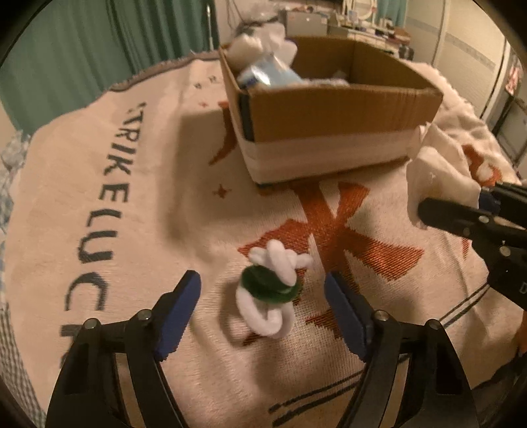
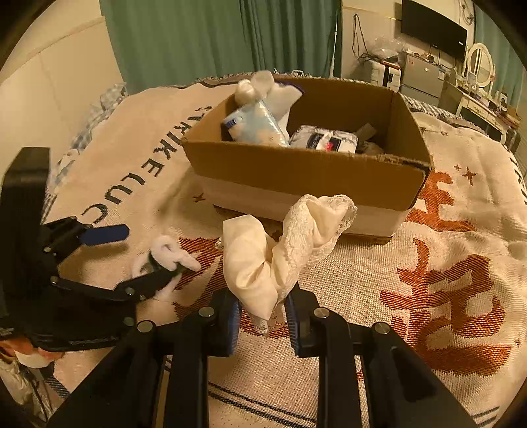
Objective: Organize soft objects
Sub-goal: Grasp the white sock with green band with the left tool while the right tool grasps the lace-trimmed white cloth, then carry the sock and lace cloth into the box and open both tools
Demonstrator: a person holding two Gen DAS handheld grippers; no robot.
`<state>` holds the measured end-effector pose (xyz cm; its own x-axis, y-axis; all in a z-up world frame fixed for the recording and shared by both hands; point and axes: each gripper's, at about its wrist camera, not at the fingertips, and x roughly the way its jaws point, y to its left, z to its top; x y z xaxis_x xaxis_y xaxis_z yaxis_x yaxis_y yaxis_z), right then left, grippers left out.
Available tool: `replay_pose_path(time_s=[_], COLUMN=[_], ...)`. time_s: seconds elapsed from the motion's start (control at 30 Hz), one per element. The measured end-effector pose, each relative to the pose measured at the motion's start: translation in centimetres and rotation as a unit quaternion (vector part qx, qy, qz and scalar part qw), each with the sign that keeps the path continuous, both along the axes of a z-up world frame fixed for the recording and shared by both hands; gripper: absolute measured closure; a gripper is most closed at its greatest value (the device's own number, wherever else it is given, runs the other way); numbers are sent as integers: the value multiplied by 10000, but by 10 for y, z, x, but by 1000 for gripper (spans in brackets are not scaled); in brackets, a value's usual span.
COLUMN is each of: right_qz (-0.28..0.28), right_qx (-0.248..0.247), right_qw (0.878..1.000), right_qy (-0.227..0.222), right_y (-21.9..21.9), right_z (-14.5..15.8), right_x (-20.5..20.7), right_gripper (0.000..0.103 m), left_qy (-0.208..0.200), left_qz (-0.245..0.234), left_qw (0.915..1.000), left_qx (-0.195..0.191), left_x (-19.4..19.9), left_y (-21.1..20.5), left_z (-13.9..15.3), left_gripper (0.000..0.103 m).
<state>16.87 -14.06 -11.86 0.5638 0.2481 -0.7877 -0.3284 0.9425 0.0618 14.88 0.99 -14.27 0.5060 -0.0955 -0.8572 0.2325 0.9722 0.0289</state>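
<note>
A small white plush toy with a dark green disc (image 1: pixel 270 286) lies on the blanket between the open fingers of my left gripper (image 1: pixel 263 312); it also shows in the right wrist view (image 2: pixel 169 252). My right gripper (image 2: pixel 262 312) is shut on a cream lace-edged cloth (image 2: pixel 280 250) and holds it up in front of the cardboard box (image 2: pixel 306 171). In the left wrist view the cloth (image 1: pixel 438 177) and right gripper (image 1: pixel 467 210) are at the right. The box (image 1: pixel 329 108) holds tissue packs (image 2: pixel 253 125) and a white soft item (image 2: pixel 263 89).
A cream blanket (image 1: pixel 148 204) with dark letters and orange characters covers the bed. Green curtains (image 2: pixel 214 36) hang behind. A dresser with a mirror (image 2: pixel 479 66) and a TV (image 2: pixel 431 29) stand at the far right.
</note>
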Motion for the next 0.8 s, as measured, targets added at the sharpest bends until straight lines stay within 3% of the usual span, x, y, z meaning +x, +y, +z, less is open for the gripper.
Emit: replay_pose_path(time_s=[0.13, 0.2, 0.27, 0.53, 0.8], right_qz=[-17, -33, -60, -127, -196], right_qx=[-54, -14, 19, 147, 131], right_qw=[10000, 10000, 9999, 9996, 9995], right_qy=[40, 92, 142, 211, -191], right_y=[0, -2, -4, -13, -19], right_z=[-13, -18, -22, -25, 6], right_x=[6, 8, 11, 11, -14], right_gripper=[80, 80, 80, 80, 80], left_qy=[104, 164, 247, 136, -194], left_qz=[-88, -83, -122, -173, -159], left_qw=[9999, 9998, 9995, 9997, 9996], left_qx=[69, 110, 125, 139, -100], left_x=[7, 11, 14, 1, -26], left_y=[-8, -10, -13, -18, -29], left_z=[-11, -16, -22, -15, 20], left_gripper=[41, 42, 63, 67, 67])
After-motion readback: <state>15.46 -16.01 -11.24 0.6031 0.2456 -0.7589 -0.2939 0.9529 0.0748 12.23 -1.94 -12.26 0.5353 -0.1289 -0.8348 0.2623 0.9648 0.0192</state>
